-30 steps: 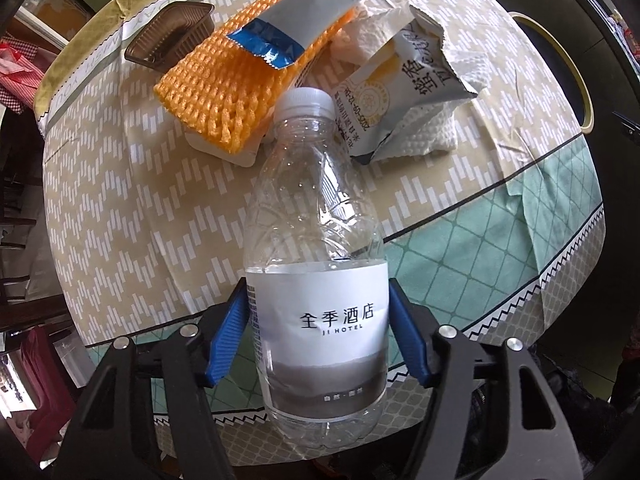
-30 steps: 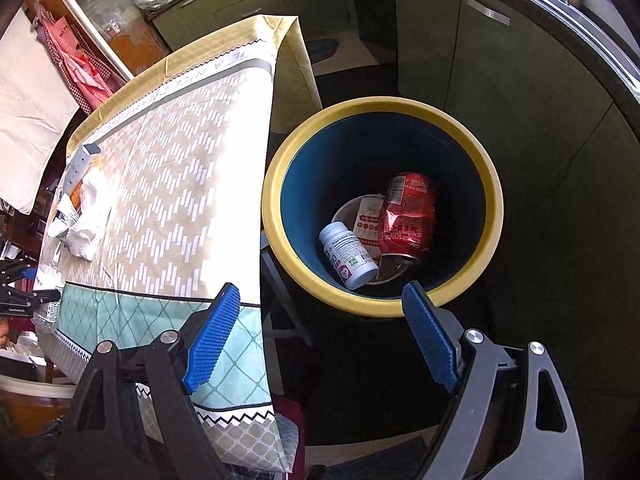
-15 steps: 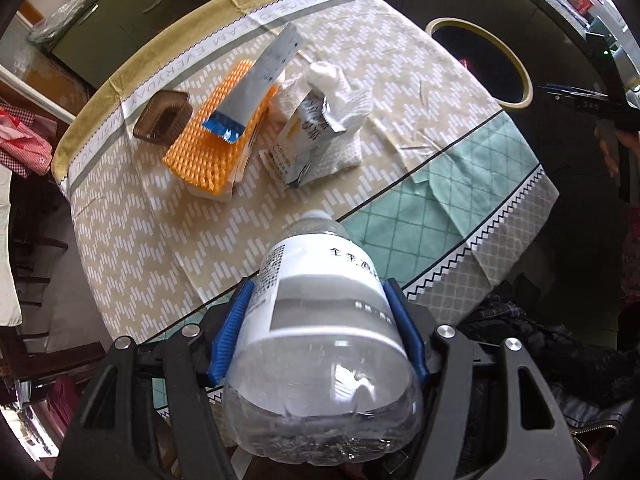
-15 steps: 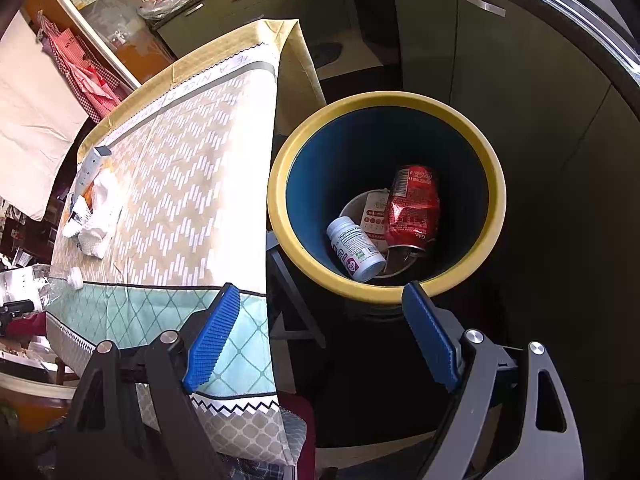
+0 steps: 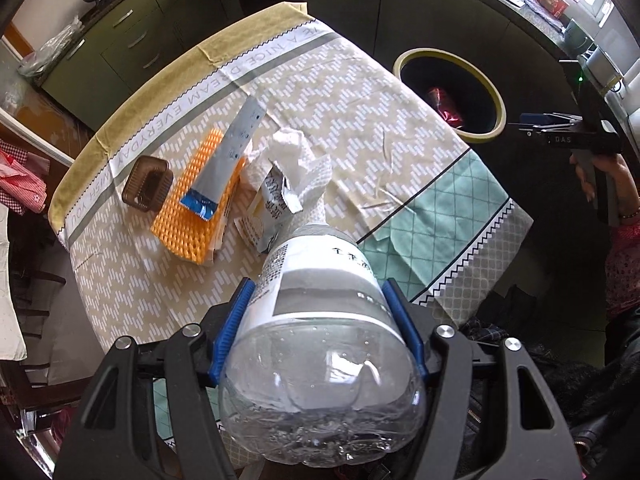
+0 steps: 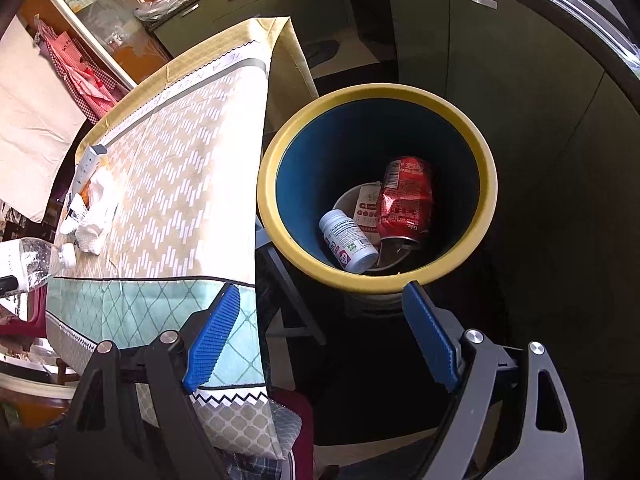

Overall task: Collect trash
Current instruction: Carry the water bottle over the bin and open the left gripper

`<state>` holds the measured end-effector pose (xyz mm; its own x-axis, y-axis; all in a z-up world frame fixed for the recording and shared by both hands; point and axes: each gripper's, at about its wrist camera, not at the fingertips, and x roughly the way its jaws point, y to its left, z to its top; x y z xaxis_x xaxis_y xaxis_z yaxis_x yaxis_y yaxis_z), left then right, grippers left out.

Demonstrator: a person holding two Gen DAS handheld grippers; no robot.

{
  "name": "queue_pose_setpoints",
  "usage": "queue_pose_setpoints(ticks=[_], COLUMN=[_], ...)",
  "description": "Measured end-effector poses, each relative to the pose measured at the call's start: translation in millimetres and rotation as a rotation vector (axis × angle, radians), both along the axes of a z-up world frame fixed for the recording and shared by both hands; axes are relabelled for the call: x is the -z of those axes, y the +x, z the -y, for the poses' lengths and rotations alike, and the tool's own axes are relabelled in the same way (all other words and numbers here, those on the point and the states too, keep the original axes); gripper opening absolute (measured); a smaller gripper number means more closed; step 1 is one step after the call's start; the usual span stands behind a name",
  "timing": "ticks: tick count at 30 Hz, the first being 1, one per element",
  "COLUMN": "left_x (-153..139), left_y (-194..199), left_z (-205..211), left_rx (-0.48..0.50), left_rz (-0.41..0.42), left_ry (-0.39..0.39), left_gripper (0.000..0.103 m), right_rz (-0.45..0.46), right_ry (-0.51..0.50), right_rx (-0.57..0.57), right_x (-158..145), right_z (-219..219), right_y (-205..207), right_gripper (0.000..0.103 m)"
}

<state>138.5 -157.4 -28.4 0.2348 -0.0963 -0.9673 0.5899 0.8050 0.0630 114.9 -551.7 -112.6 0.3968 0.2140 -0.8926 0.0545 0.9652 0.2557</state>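
**Bottle lifted, bin waiting**

Only the right wrist view shows the bin (image 6: 484,184) contents, centre frame: red can (image 6: 406,198), white pill bottle (image 6: 348,240). Versus a second ago, the water bottle (image 5: 320,320) sits higher above the table (image 5: 360,120), base toward camera. Left gripper (image 5: 320,334) steeply down, clamped on its label; right gripper (image 6: 320,338) fingers apart, empty.

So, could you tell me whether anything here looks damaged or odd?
The red can in the bin is crushed. The left gripper holds the water bottle tipped, cap away. On the table, the snack bag is torn open.
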Motion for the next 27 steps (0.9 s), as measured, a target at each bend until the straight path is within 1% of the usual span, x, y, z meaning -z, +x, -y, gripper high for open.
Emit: queue_pose_setpoints(ticks=[6,10,13,16,19,22,25,26,27], left_x=[-29,-45,-43,-29,-6,21,47,56,63], left_y=[13,27,43,59,76,91,108,114,119], left_z=[41,89,135,185,234,274,306,315,321], left_rx=[0.083,0.170,0.238,0.299,0.337,0.356,0.336,0.327,0.319], left_rz=[0.049,0.078,0.075,0.051,0.023,0.018,0.028,0.039,0.057], left_ry=[-0.039,-0.075,-0.099,-0.108,-0.113,-0.119,-0.130,-0.131,-0.122], left_gripper=[0.062,0.062,0.062,0.062,0.062,0.062,0.063,0.065,0.072], right_rz=[0.020,0.026,0.024,0.018,0.007,-0.004,-0.008,-0.008,-0.008], right_ry=[-0.005,-0.014,-0.011,-0.003,0.005,0.009,0.016,0.016,0.017], right_rx=[0.021,0.053,0.082,0.112,0.142,0.166,0.185,0.189,0.192], right_x=[-10,-15,-15,-11,-6,-1,1,1,2], right_z=[11,25,38,52,64,74,82,83,84], right_y=[-11,-23,-30,-38,-46,-53,-58,-60,-61], right_gripper=[0.082,0.082,0.082,0.082,0.082,0.082,0.082,0.082,0.082])
